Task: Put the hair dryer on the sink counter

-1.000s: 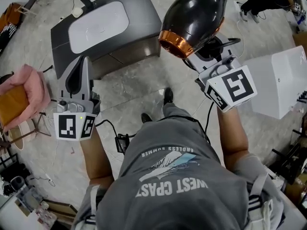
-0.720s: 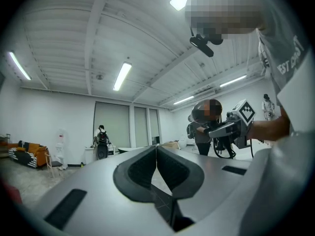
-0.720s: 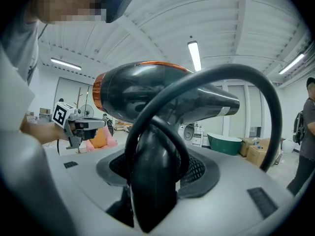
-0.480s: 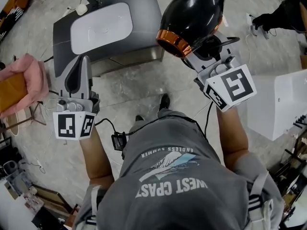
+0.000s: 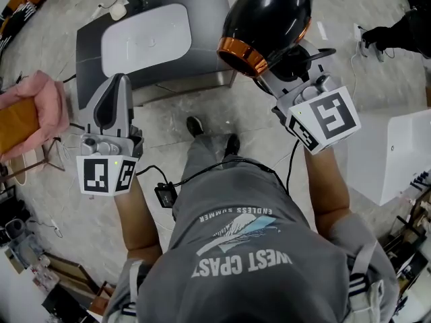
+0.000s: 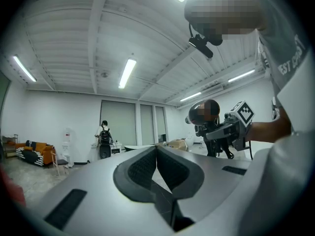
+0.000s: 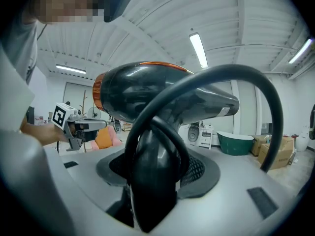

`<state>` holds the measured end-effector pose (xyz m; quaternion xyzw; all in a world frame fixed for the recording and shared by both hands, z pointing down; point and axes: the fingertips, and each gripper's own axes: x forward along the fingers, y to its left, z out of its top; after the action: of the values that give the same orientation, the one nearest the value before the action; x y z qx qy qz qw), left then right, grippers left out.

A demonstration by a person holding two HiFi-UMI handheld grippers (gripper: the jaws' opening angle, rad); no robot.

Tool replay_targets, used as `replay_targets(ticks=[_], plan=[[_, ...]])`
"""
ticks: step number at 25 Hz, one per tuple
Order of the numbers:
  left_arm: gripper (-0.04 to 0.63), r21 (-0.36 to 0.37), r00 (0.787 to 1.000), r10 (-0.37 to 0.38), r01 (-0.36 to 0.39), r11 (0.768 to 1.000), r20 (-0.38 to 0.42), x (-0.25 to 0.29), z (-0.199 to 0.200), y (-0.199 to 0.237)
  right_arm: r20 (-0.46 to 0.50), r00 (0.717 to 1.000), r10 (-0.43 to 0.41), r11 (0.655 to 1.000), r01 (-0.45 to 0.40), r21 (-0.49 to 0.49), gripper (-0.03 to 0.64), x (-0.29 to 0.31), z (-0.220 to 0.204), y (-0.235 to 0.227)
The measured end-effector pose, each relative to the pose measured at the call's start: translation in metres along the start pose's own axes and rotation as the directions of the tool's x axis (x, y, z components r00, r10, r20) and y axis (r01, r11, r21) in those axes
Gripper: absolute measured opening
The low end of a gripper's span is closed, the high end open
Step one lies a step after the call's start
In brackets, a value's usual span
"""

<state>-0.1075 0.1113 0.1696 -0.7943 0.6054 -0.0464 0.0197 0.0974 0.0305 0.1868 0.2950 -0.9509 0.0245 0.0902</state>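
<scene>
Black hair dryer (image 5: 269, 22) held in the air in the right gripper (image 5: 288, 64), beside the sink counter (image 5: 212, 19).
Head view: the dryer's copper-ringed end shows at the sink counter's right edge, off its surface, while the left gripper (image 5: 116, 89) hangs before the counter's front edge, toward its left corner. Left gripper view: its jaws are pressed together with nothing between them. Right gripper view: the jaws are clamped on the dryer's handle, and the black cord (image 7: 231, 82) loops over it.

Two hand-held grippers (image 5: 116, 79) (image 5: 289, 62); one hair dryer (image 5: 269, 19); one sink (image 5: 145, 36)
</scene>
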Motion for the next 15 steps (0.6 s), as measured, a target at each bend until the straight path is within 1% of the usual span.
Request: replay_targets(ticks=[4, 7, 15], plan=[[0.02, -0.009, 0.999, -0.042, 0.042, 0.999, 0.007, 0.019, -0.004, 0.015, -0.005, 0.999, -0.032, 0.999, 0.032, -0.012, 0.256, 0.013, 0.008, -0.002], [0.02, -0.008, 0.997, -0.08, 0.08, 0.997, 0.011, 0.034, -0.001, 0.023, -0.008, 0.998, -0.058, 0.998, 0.058, -0.002, 0.256, 0.017, 0.015, -0.005], [0.02, -0.028, 0.99, -0.139, 0.14, 0.99, 0.022, 0.063, -0.003, 0.042, -0.028, 0.994, -0.102, 0.995, 0.102, 0.003, 0.256, 0.037, 0.019, -0.008]])
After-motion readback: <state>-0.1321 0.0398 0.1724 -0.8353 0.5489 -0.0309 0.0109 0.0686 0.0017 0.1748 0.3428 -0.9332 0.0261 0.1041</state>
